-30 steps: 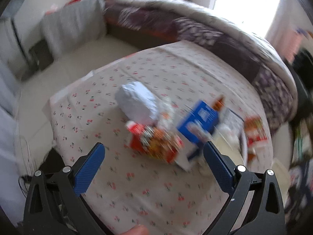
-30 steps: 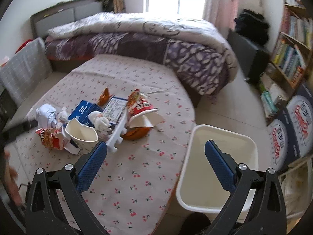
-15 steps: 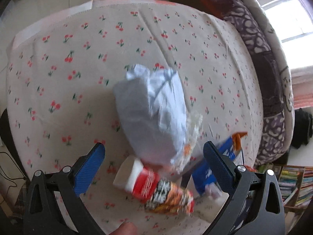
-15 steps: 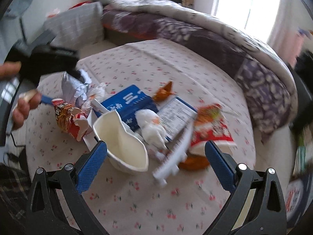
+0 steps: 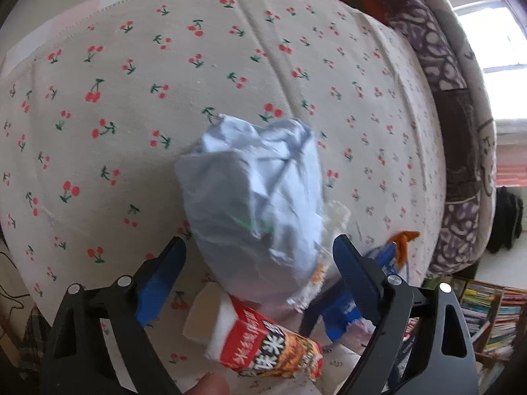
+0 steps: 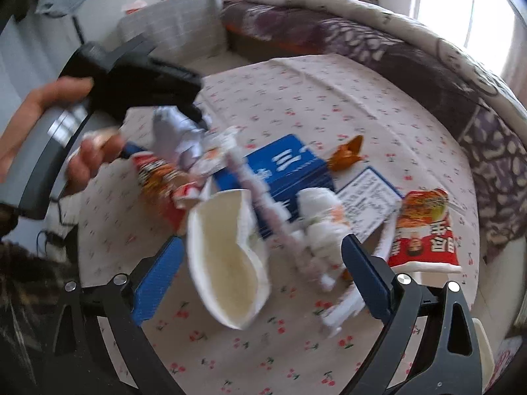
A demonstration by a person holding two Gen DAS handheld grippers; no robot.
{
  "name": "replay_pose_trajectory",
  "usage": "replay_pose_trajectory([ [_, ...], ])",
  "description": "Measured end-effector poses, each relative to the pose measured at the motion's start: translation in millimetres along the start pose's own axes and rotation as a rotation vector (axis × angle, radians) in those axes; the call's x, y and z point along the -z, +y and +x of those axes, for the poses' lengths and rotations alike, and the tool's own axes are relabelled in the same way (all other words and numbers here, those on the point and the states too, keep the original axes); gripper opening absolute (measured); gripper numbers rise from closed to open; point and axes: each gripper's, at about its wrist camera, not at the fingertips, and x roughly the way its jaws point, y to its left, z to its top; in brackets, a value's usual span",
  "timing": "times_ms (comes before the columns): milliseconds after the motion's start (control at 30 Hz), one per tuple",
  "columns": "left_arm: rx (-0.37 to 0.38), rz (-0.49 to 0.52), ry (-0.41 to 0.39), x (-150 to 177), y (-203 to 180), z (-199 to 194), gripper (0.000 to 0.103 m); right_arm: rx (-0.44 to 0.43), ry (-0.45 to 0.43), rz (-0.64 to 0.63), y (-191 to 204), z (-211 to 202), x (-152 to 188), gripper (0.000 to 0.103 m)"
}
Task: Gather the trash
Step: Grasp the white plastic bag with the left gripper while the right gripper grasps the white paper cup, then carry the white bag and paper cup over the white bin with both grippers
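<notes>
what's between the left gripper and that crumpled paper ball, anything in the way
Nothing visible. The left gripper straddles the paper ball, its jaws closing but not yet pressing on it. A red snack wrapper lies against the ball's near side, below the fingers, close enough that it might get pinched too.

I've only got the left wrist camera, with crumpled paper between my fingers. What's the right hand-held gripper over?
Observer: The right hand-held gripper is open over a crushed white paper bowl, not gripping it.
Operator: Anything to the right of that bowl?
Observer: A wadded white tissue lies against the blue box.
Operator: And further right?
Observer: A red noodle packet lies near the table's right edge.
</notes>
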Motion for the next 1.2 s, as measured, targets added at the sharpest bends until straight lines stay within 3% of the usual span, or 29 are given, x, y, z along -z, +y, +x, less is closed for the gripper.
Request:
replay_pose_trajectory([
  [100, 0.005, 0.026, -0.018, 2.8, -5.5, -5.5, 0.088, 0.018, -0.007, -0.015, 4.9, -0.8, 3.2, 0.094],
  [133, 0.000, 0.032, -0.025, 2.8, -7.0, -6.3, 0.088, 0.034, -0.007, -0.018, 5.7, 0.3, 4.1, 0.087],
  [167, -0.005, 0.037, -0.030, 2.7, -7.1, -6.9, 0.088, 0.048, 0.002, -0.021, 6.5, 3.5, 4.6, 0.078],
  [233, -0.010, 0.034, -0.028, 1.6, -5.4, -3.9, 0.088, 0.080, 0.042, -0.011, 4.8, 12.6, 5.5, 0.031],
  [300, -0.020, 0.028, -0.015, 0.2, -1.2, 1.8, 0.086, 0.054, 0.046, 0.028, 1.8, 15.1, 5.9, 0.024],
  [367, -0.013, 0.026, 0.006, 0.5, 1.7, 5.9, 0.065, 0.055, 0.038, 0.037, 3.9, 11.6, 5.3, 0.020],
  [467, 0.016, 0.045, 0.008, 2.2, -1.4, 3.5, 0.045, 0.041, 0.005, 0.044, 5.7, 2.0, 3.7, 0.017],
  [867, 0.074, 0.219, -0.226, 24.8, -46.1, -51.3, 0.043, 0.112, -0.179, 0.177, -21.6, -55.7, -3.6, 0.017],
  [1200, 0.067, 0.439, -0.425, 79.3, -97.4, -87.2, 0.044, 0.248, -0.246, 0.266, -50.3, -83.2, 10.8, 0.017],
])
